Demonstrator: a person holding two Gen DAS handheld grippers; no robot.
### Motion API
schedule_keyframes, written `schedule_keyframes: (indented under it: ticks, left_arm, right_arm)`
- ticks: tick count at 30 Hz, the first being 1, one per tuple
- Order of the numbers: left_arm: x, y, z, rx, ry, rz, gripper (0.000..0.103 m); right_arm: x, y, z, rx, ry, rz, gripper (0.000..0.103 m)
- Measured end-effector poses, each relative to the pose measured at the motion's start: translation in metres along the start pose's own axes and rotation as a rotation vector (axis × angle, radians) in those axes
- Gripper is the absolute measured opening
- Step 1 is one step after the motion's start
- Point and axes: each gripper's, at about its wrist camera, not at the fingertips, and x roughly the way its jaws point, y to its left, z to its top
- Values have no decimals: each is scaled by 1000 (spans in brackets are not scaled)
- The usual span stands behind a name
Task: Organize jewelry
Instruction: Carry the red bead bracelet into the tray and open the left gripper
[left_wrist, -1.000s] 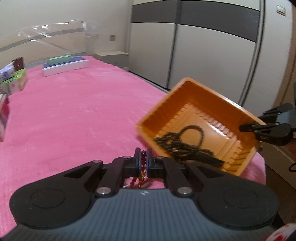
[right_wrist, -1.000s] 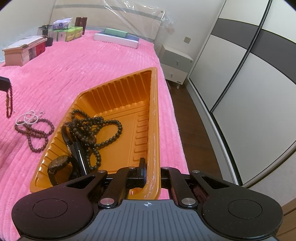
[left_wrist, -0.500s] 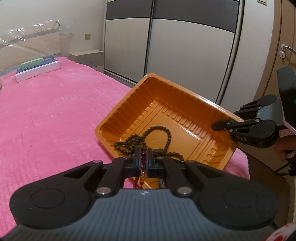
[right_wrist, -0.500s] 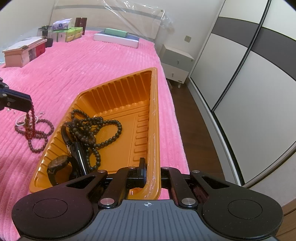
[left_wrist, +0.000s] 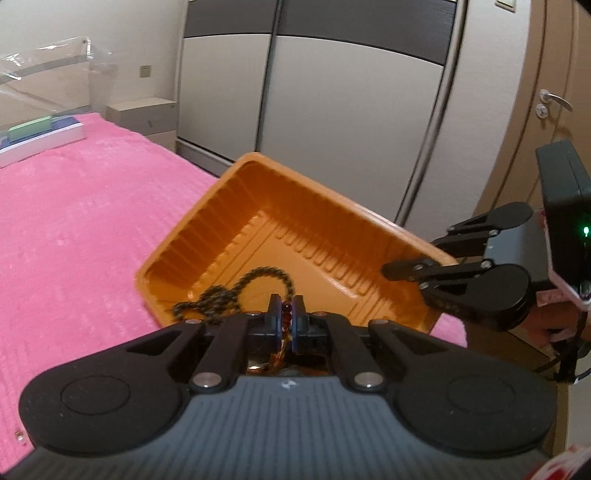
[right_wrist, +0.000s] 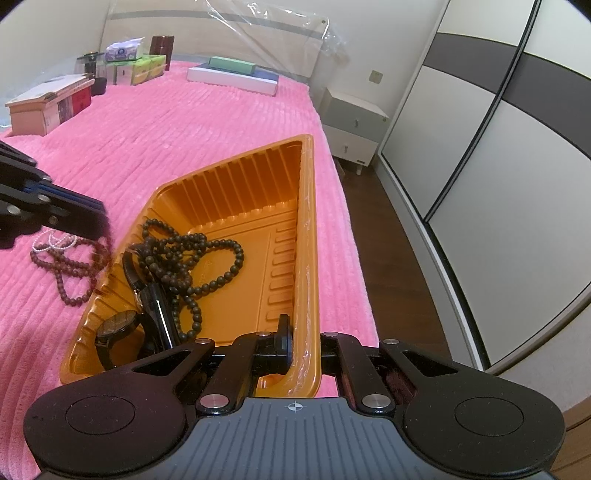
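The left gripper (left_wrist: 285, 320) points forward and down over the near edge of the orange tray (left_wrist: 332, 236), its two fingers pressed together on a string of dark red beads (left_wrist: 285, 308); a bead shows between the pads and the rest of the string hangs down behind the fingers, blurred. In the right wrist view the same left gripper (right_wrist: 99, 221) comes in from the left edge, with the red string dangling blurred from its tip just outside the tray's left wall (right_wrist: 110, 280). The right gripper (right_wrist: 295, 343) is angled down at the tray's near right corner, its fingers clamped shut on the tray's rim (right_wrist: 308, 258), one finger inside the wall and the other outside. In the left wrist view that right gripper (left_wrist: 391, 266) reaches in from the right, with part of a hand (left_wrist: 554, 325) behind it. The tray sits on a pink bedspread (right_wrist: 184, 122) near the bed's edge. Inside it lie a long strand of dark round beads (right_wrist: 192, 258), a black wristwatch (right_wrist: 118, 325) and a dark glossy strap-like piece (right_wrist: 159, 310). On the bedspread just left of the tray lie a brown bead strand (right_wrist: 70, 273) and a small white pearl strand (right_wrist: 51, 243), touching each other.
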Motion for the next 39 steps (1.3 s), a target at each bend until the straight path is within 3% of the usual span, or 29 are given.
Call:
schedule_keyframes:
  ticks: [14, 23, 28, 39]
  left_arm:
    - [41, -25, 0, 33, 81, -71, 4]
    - [35, -16, -3, 6, 74, -46, 9]
    - [8, 7, -10, -31, 35, 33, 13]
    - [-64, 94, -57, -198, -22, 338, 18]
  right_arm:
    - [1, -3, -1, 10, 0, 3, 5]
    - [0, -2, -1, 11, 0, 2, 5]
    - [1, -3, -1, 11, -1, 3, 5]
    - [1, -4, -2, 10, -2, 1, 5]
